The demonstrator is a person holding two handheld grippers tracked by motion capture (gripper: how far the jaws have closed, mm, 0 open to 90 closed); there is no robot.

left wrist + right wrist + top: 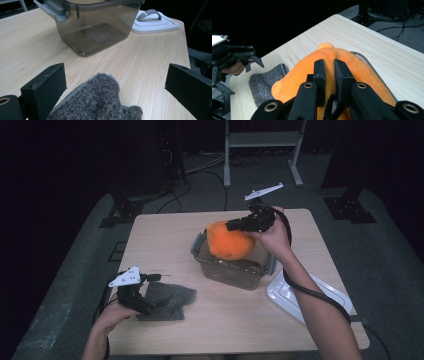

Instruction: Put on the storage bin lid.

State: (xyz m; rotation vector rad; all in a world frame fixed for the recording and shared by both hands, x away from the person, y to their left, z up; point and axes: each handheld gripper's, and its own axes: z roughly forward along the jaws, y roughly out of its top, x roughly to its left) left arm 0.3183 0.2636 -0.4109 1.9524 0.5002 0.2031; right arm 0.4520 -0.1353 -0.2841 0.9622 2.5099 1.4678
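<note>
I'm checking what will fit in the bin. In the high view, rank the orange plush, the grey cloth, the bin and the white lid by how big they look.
1. Bin
2. Lid, partly behind the forearm, so unsure against the bin
3. Plush and cloth look about alike

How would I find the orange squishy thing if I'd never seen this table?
Look at the light wooden table, then the clear smoky plastic box near its middle. The soft orange plush cloth bulges over the box's rim, pinched by the right gripper. It's the only bright thing; the fuzzy cloth nearby is grey.
</note>
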